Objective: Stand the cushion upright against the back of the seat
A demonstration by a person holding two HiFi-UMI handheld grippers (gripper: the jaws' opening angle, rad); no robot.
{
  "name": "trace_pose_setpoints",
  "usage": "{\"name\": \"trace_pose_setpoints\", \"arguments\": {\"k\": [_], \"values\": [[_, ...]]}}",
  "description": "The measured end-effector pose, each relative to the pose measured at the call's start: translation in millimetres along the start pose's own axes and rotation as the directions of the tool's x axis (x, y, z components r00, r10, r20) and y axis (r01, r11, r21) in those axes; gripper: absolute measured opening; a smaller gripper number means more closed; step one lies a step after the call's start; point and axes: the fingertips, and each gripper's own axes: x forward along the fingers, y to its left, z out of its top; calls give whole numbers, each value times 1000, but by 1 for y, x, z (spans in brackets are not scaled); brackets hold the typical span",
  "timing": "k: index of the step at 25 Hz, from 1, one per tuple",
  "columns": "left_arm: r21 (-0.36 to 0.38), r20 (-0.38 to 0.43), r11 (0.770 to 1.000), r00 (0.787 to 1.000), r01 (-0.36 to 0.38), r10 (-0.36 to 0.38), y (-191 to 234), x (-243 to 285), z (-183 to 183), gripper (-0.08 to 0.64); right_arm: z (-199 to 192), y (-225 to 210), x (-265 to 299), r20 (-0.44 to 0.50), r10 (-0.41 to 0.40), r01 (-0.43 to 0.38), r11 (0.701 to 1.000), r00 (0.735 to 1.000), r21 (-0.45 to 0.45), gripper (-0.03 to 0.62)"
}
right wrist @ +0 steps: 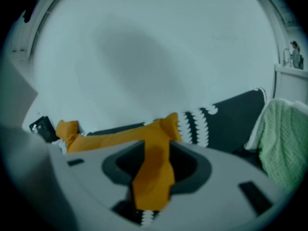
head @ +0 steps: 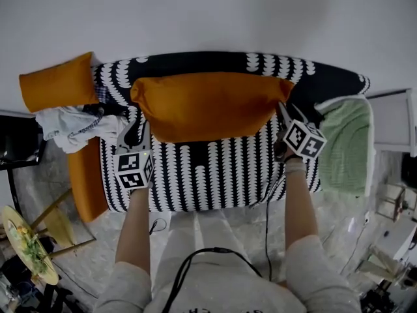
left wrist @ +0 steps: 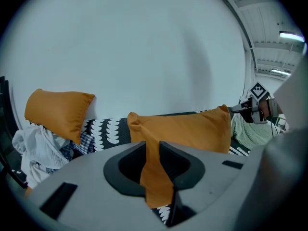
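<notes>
Orange cushion (head: 208, 106) between outstretched forearms (head: 133, 230)

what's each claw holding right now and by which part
Left claw pinches the orange cushion by fabric at its left corner. Right claw has the right corner's fabric between its jaws; whether it grips cannot be told.

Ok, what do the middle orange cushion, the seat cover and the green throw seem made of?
The orange cushion: apparently matte woven cloth over soft filling; it creases and sags. The seat cover: printed fabric, black with white scallops, no shine. The green throw: probably knit or terry; a ribbed texture shows in the right gripper view.
</notes>
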Motion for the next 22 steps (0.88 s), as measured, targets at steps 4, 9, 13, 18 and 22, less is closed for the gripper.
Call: {"name": "trace_pose_setpoints", "arguments": {"k": [4, 9, 13, 18, 22], "values": [[7, 29, 999, 999, 31, -31, -10, -10, 8, 89, -11, 31, -13, 1, 57, -57, 998, 998, -38, 161], [109, 11, 986, 992, 125, -127, -41, -24, 12, 89, -17, 72, -34, 12, 141, -140, 988, 990, -72, 142], [120, 39, 972, 977, 203, -209, -64, -41, 24, 87, -25, 108, -53, 4, 200, -198, 972, 980, -124, 87], [73, 57, 956, 956, 285, -289, -87, -68, 29, 75, -32, 149, -83, -6, 275, -273, 949, 961, -156, 48], [48, 85, 943, 939, 329, -332, -96, -88, 38, 48, -29, 182, -108, 0, 339, -331, 920, 941, -210, 40]]}}
